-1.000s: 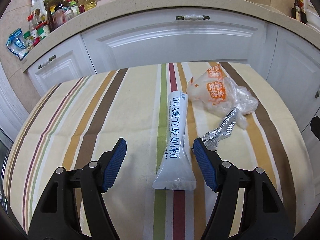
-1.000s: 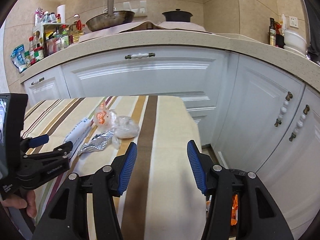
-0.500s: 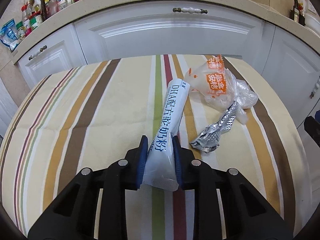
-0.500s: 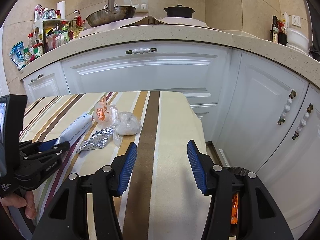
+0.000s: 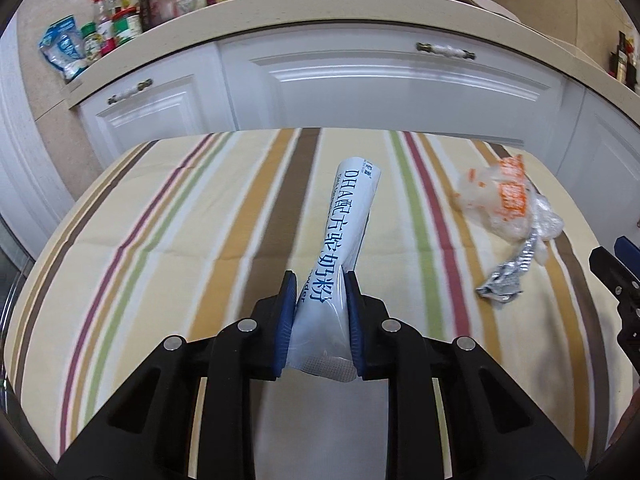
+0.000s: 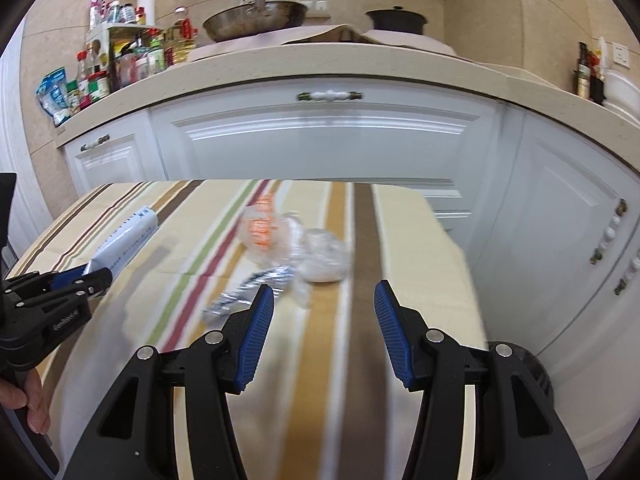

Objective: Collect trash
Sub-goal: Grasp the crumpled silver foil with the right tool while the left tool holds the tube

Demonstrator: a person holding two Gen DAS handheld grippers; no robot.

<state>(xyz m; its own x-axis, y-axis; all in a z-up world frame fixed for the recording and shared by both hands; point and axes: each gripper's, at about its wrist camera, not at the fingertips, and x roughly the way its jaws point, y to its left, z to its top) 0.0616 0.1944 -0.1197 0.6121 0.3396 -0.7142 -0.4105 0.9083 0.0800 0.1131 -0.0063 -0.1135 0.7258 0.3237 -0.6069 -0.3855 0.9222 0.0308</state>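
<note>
Kitchen table with a striped cloth point(image 5: 168, 240), centre frame: the left gripper point(image 5: 320, 300), open a second ago, now clamps the white packet point(image 5: 344, 236), lifted for binning. The right gripper point(image 6: 324, 320) hangs open.

Striped tabletop point(image 6: 360, 240) bare ahead of right gripper point(image 6: 324, 332); crumpled plastic bag point(image 6: 320, 256) and foil wrapper point(image 6: 256, 292) obstruct left-forward.

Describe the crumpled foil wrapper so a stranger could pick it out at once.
Start at the striped tablecloth in front of the white cabinets. On its right side lies a clear plastic bag with orange print; the foil wrapper trails from that bag's near edge. It is the only shiny silver, crinkled strip there, unlike the white sachet.
</note>
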